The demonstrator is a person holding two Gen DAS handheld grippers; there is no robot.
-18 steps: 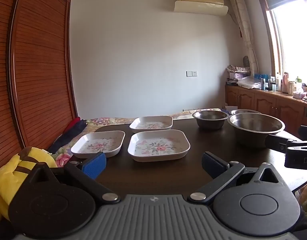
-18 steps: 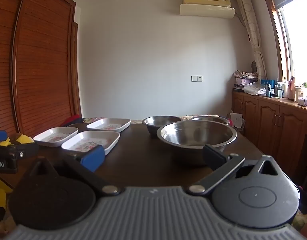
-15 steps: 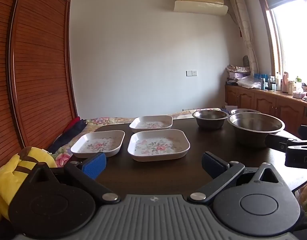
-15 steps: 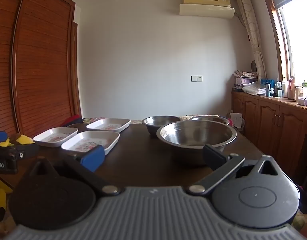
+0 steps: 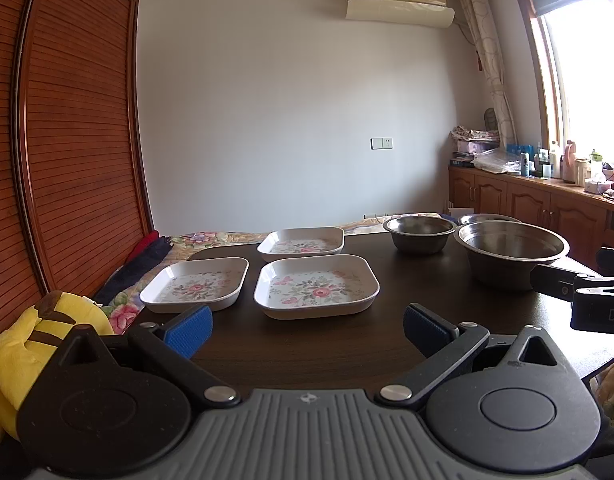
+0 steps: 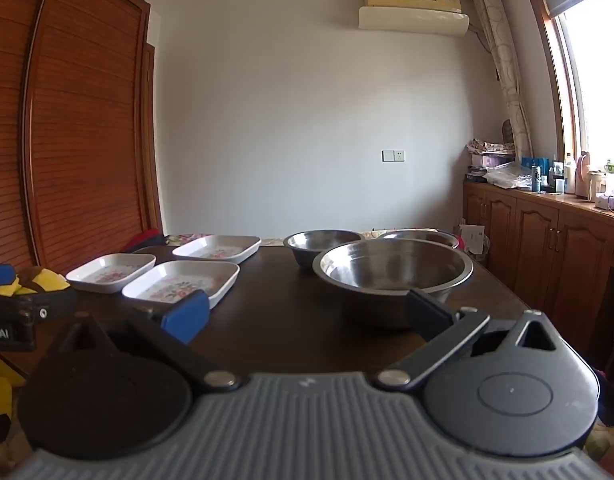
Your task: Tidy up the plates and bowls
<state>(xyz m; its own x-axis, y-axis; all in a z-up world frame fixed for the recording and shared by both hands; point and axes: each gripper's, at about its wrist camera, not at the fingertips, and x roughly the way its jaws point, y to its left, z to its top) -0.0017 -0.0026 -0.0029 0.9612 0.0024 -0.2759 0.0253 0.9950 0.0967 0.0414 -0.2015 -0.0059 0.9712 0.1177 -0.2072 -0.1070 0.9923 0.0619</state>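
Dark wooden table [image 5: 307, 356] carries three flowered plates and three steel bowls. Left gripper [image 5: 307, 330] gapes wide and empty, nearest plate [image 5: 316, 286] just ahead. Right gripper [image 6: 305, 314] is likewise wide, big bowl [image 6: 393, 276] directly ahead, plates off to its left.

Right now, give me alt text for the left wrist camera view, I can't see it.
The open left gripper hovers low over a dark table, holding nothing. Ahead sit three white floral square plates; three steel bowls stand to the right. The right gripper pokes in at the right edge, and a yellow plush toy lies at the left.
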